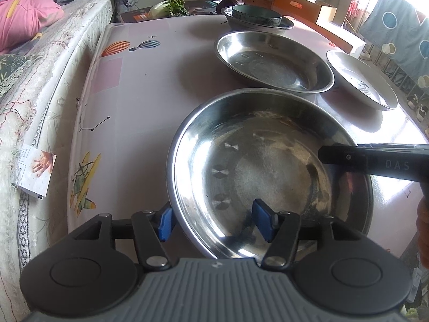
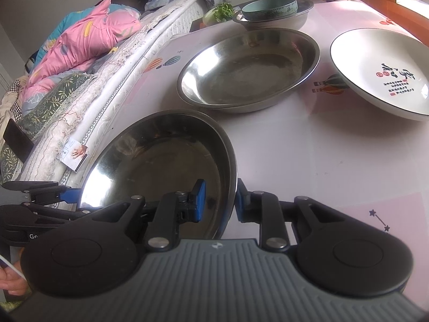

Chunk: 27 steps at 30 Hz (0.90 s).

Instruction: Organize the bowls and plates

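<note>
A large steel plate [image 1: 268, 166] [image 2: 161, 161] lies nearest on the pink table [image 1: 139, 94]. My left gripper [image 1: 214, 220] straddles its near rim: one blue pad is outside and one inside, both clear of the metal, so it is open. My right gripper [image 2: 219, 201] is shut on the plate's right rim, with one pad inside the plate and one outside. One of its fingers [image 1: 348, 158] reaches over the plate. Behind it lie a second steel plate [image 1: 273, 61] [image 2: 249, 69] and a white ceramic plate [image 1: 362, 80] [image 2: 380, 75]. A teal bowl [image 1: 256, 14] [image 2: 269, 8] sits in a steel basin [image 1: 284, 24].
A mattress with bedding [image 1: 40, 80] runs along the table's left edge, and a small card [image 1: 37, 171] lies on it. Leafy vegetables [image 1: 171, 6] and cardboard boxes [image 1: 303, 5] stand at the far end. Bare tablecloth spreads to the left of the plates.
</note>
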{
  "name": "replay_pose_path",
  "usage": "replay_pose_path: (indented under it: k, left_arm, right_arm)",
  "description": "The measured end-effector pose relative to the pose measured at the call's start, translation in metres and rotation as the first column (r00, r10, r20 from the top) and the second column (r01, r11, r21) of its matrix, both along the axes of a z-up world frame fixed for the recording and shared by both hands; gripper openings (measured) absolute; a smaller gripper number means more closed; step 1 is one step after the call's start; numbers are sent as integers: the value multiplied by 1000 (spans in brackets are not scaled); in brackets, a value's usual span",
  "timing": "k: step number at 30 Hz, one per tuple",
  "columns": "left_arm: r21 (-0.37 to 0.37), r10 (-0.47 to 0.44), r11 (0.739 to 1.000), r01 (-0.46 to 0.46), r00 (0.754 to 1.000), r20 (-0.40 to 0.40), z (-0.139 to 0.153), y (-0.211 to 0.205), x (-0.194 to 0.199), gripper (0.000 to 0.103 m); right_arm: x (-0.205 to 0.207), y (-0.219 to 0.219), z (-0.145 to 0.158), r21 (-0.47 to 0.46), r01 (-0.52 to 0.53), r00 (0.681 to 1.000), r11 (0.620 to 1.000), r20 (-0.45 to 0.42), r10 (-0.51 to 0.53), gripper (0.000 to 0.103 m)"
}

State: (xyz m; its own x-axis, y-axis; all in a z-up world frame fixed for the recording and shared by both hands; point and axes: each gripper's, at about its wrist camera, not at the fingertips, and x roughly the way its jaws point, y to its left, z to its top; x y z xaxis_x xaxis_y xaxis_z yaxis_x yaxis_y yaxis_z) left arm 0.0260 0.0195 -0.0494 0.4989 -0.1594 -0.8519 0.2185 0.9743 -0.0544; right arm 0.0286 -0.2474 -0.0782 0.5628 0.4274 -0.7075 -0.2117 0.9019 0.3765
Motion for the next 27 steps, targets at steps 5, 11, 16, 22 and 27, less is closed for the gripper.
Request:
replay_pose_path:
  k: [5,11,16,22,27]
  left_arm:
    - [17,2,1000,-2,1000,3,0,-3,0,63]
    - [19,14,1000,-14,1000,-1,1,-3,2,63]
    - [18,15,1000,-15,1000,0,2,-4,1,63]
    - [14,16,1000,-16,1000,7,4,-3,1,63]
    - [11,17,1000,-17,1000,10,4,-3,-1,63]
  right_arm:
    - [-1,0,0,-8,1,1000,1000,6,-1,22]
    - [-1,0,1,-8,3,1000,1000,-1,-4,24]
    - [0,1,1,-14,2,1000,1000,1,-2,24]
    - [-1,1,2,-12,2,1000,1000,5,-2,24]
    - [-1,1,4,-15,2,1000,1000,9,-2,24]
